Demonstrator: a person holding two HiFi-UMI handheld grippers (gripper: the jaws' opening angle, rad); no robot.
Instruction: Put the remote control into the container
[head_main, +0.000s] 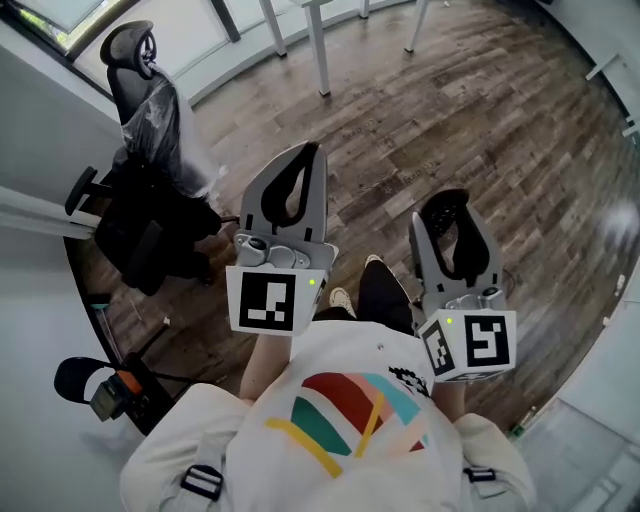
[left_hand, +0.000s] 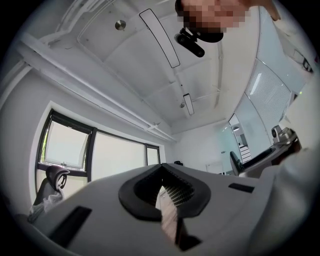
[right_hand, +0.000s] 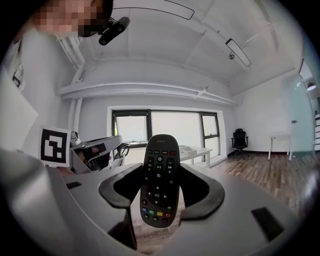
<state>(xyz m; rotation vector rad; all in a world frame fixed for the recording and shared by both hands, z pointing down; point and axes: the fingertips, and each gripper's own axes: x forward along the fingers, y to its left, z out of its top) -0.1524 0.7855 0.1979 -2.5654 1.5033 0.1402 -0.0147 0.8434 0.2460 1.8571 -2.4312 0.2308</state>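
A black remote control (right_hand: 159, 180) with coloured buttons stands upright between the jaws of my right gripper (right_hand: 161, 194), buttons facing the camera. The dark pads press on both of its sides, well above the floor. In the head view my right gripper (head_main: 452, 215) is raised in front of the person's chest, next to my left gripper (head_main: 303, 165). My left gripper (left_hand: 169, 200) points up toward the ceiling with its jaws shut and nothing in them. Its marker cube (right_hand: 54, 146) shows at the left of the right gripper view. No container is in view.
A black office chair (head_main: 150, 130) covered in plastic stands at the left on the wooden floor (head_main: 480, 110). White table legs (head_main: 318, 45) rise at the back. Another chair base (head_main: 90, 385) lies at the lower left. A white table (right_hand: 200, 152) stands by the windows.
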